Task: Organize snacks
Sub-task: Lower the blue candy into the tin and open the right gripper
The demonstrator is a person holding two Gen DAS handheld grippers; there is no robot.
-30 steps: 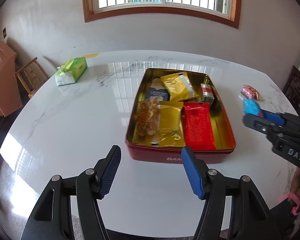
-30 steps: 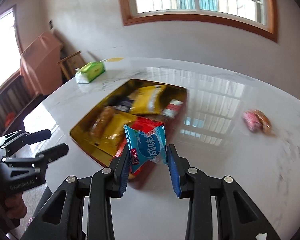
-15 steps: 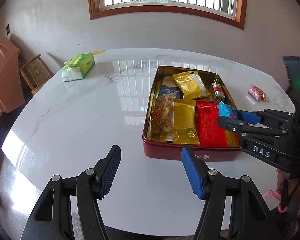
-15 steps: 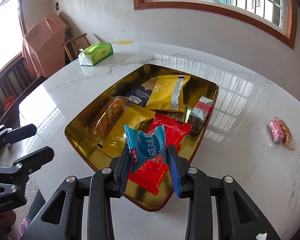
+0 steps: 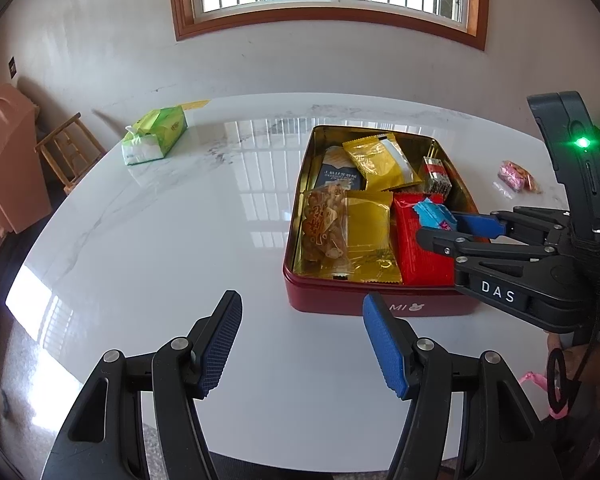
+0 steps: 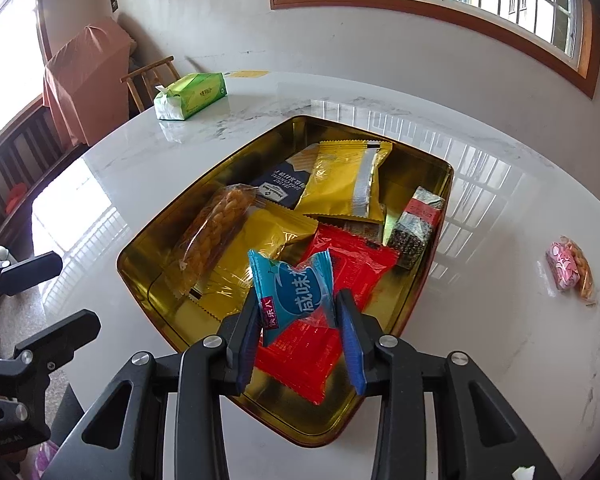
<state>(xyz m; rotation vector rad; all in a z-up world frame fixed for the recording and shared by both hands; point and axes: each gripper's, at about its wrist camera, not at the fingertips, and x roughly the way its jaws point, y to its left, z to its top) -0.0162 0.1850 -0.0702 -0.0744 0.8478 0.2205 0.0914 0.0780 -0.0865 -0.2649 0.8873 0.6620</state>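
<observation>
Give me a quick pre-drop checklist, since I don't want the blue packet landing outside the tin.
1. Blue packet between the right gripper fingers, which are opening: ok.
2. Packet above the tin interior, over the red packet: ok.
3. Left gripper open, empty, short of the tin: ok.
4. Room in the tin for one more: ok.
5. Pink snack on the table, outside the tin: not ok.
6. Packet clear of the fingers: cannot tell.

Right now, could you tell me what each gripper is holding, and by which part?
The right gripper, jaws opening, has the blue snack packet between its pads by the lower end. The left gripper holds nothing.
</observation>
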